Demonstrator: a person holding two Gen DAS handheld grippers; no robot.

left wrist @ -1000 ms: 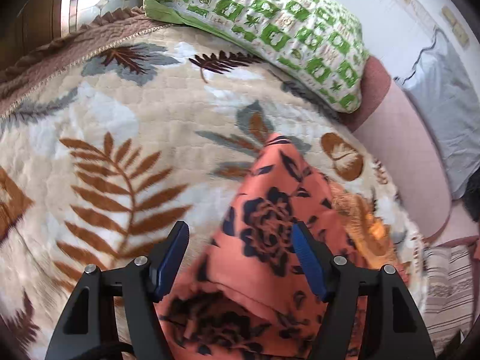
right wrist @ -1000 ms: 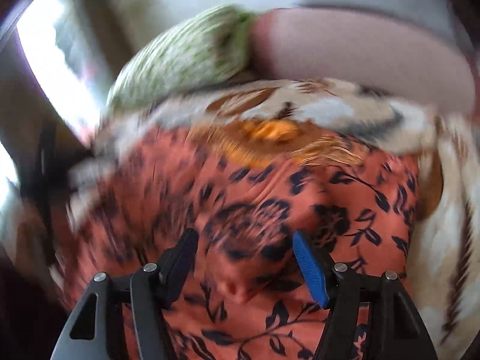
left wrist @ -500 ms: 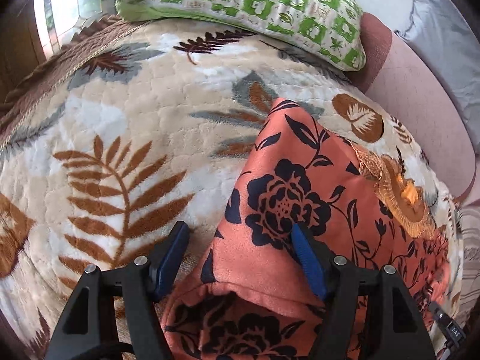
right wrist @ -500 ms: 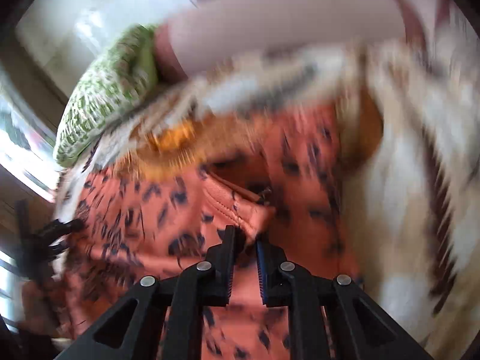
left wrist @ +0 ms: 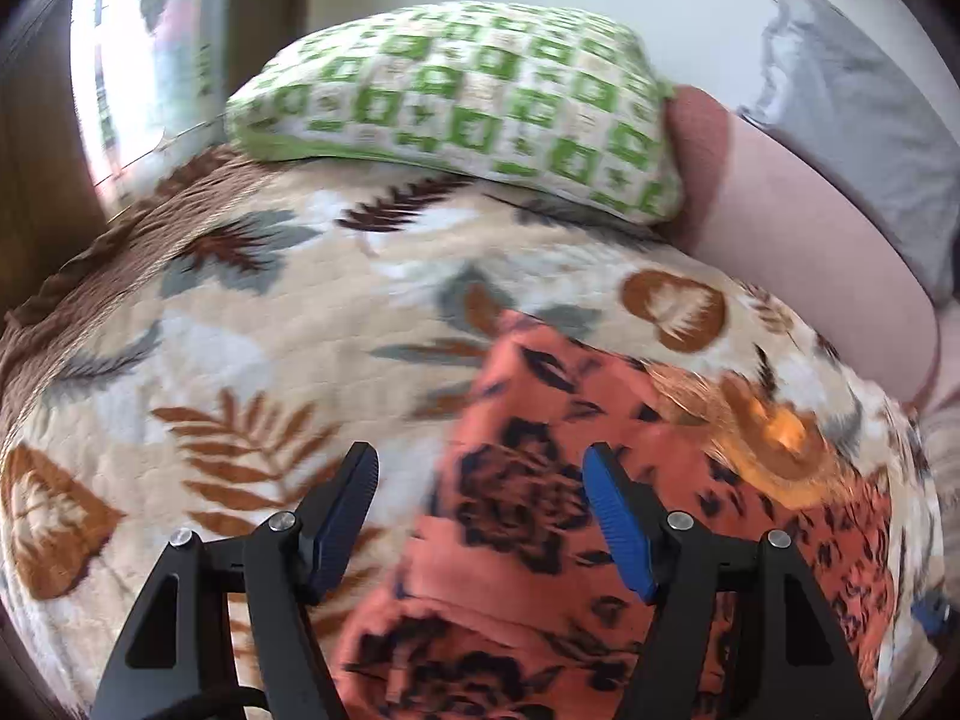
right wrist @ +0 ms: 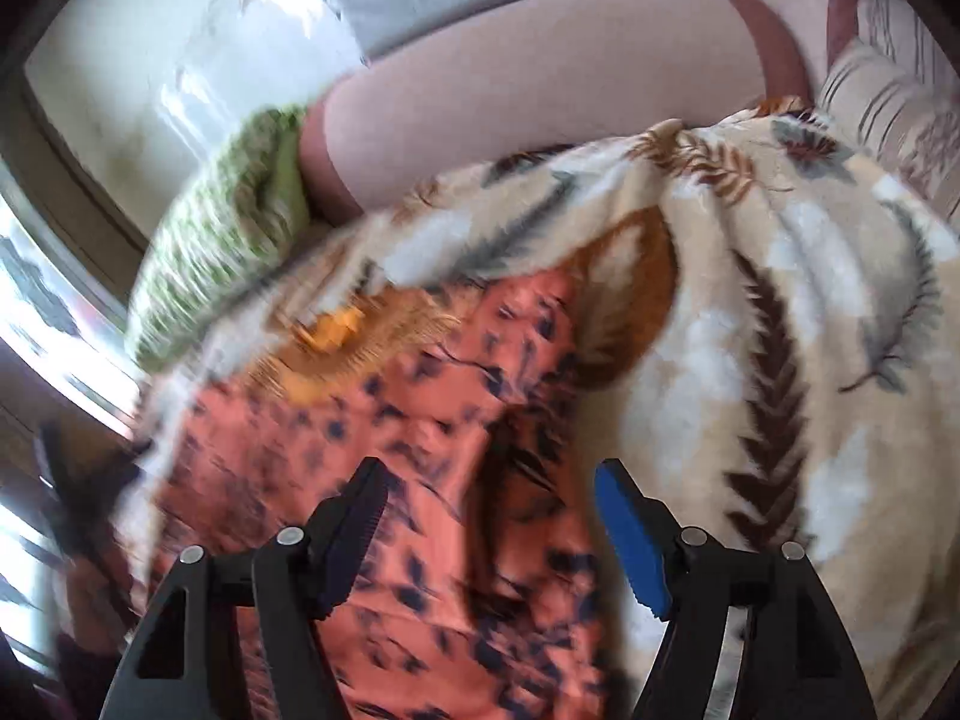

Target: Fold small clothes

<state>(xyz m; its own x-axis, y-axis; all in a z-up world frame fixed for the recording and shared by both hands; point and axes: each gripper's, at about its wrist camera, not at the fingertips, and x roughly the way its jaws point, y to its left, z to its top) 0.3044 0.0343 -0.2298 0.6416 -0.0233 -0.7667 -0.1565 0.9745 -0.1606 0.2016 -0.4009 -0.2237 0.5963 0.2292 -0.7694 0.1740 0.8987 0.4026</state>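
Half a second back my right gripper (right wrist: 486,489) was pinched nearly shut on a raised fold of the orange floral garment (right wrist: 420,480); its jaws have just been opening and now stand wide, with that fold gone from between them and the cloth lying flat underneath. My left gripper (left wrist: 480,480) has kept the same wide spread throughout, and its view has tipped up so more of the wall and window show.

Biggest thing in both views is the cream leaf-print blanket (left wrist: 240,360) covering the bed, and the garment lies spread on it. From the left wrist I see the green-checked pillow (left wrist: 468,108) whole, resting at the blanket's far end beside a pink bolster (left wrist: 810,252), with a grey pillow (left wrist: 870,120) behind that. The right wrist catches only a blurred corner of the green pillow, but it shows a striped cushion (right wrist: 888,96) at the far right that the left view lacks, and a rumple in the blanket just beside the garment's edge.

An embroidered gold patch (left wrist: 774,438) sits at the garment's far end in both views.

My left jaws hang open over the garment's near-left edge, one blue pad (left wrist: 618,528) above orange cloth, the other above bare blanket, gripping nothing. My right jaws are open above the cloth and hold nothing; blur hides whether the tips brush it.
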